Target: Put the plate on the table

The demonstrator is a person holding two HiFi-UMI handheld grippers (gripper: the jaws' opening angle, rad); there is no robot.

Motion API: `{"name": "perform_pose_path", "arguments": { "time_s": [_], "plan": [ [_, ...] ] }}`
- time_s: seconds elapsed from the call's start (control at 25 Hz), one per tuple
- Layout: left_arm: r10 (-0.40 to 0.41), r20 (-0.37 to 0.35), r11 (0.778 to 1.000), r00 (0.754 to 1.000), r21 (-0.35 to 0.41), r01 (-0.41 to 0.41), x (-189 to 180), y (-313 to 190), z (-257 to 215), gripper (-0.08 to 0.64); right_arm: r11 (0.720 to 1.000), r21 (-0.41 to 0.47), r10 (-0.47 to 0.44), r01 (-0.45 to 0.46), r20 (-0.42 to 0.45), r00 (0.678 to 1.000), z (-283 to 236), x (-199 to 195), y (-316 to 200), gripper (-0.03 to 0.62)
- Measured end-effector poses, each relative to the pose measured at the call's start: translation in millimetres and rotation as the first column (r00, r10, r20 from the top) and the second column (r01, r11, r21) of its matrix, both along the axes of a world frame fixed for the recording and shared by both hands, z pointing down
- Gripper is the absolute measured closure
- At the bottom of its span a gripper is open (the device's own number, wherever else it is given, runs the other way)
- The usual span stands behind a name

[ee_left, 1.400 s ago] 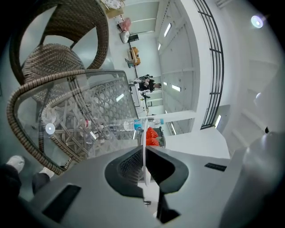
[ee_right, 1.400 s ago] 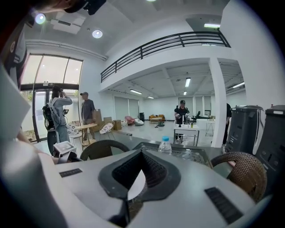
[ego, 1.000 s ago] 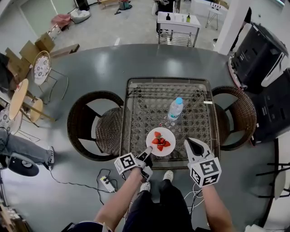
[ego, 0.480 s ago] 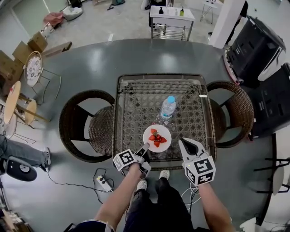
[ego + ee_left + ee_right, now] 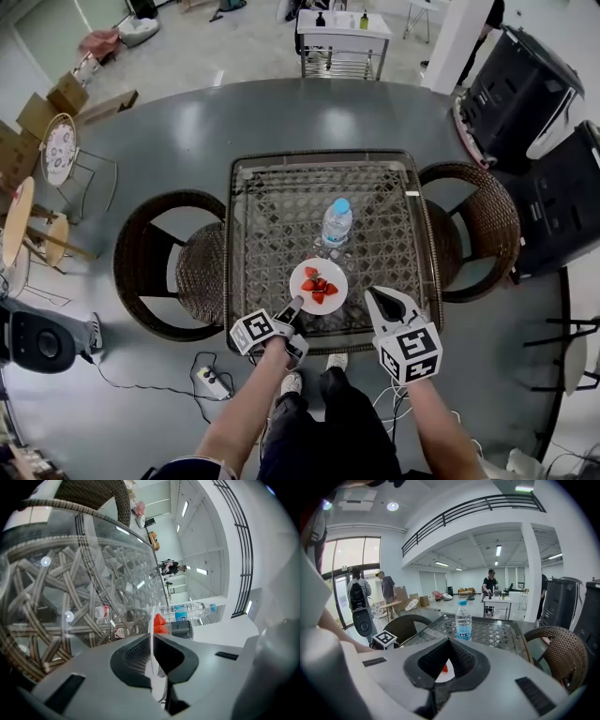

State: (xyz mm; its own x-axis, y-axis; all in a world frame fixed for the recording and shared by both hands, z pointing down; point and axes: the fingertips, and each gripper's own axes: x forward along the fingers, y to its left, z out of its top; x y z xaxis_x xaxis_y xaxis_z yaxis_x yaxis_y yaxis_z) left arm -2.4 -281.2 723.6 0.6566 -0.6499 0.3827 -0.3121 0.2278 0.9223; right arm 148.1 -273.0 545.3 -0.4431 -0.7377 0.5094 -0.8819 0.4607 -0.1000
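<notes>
A white plate (image 5: 318,284) with several strawberries (image 5: 317,285) sits over the near part of the glass-topped wicker table (image 5: 246,197). My left gripper (image 5: 295,303) is shut on the plate's near-left rim. In the left gripper view the plate (image 5: 151,620) runs edge-on between the jaws of that gripper (image 5: 152,641), with the strawberries (image 5: 159,623) beyond. My right gripper (image 5: 385,298) is open at the table's front edge, to the right of the plate and apart from it. Through the gap of the right gripper (image 5: 447,657) a bit of the plate (image 5: 446,675) shows.
A water bottle (image 5: 336,221) stands upright just beyond the plate, and it shows too as a water bottle (image 5: 463,620) in the right gripper view. Wicker chairs flank the table at left (image 5: 169,267) and right (image 5: 478,225). People stand farther back in the room (image 5: 490,590).
The head view has shifted. My left gripper has carried the plate slightly farther in over the table, toward the bottle. The right gripper stays open by the front edge.
</notes>
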Motion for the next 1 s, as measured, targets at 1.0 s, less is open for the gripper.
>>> {"name": "perform_pose_path", "arguments": {
  "time_s": [1.0],
  "plan": [
    [0.128,0.396,0.992,0.909,-0.058,-0.114,0,2,12,0.518,1.0,-0.02,0.004,-0.003,0.028,1.0,7,5,10,0.588]
  ]
}}
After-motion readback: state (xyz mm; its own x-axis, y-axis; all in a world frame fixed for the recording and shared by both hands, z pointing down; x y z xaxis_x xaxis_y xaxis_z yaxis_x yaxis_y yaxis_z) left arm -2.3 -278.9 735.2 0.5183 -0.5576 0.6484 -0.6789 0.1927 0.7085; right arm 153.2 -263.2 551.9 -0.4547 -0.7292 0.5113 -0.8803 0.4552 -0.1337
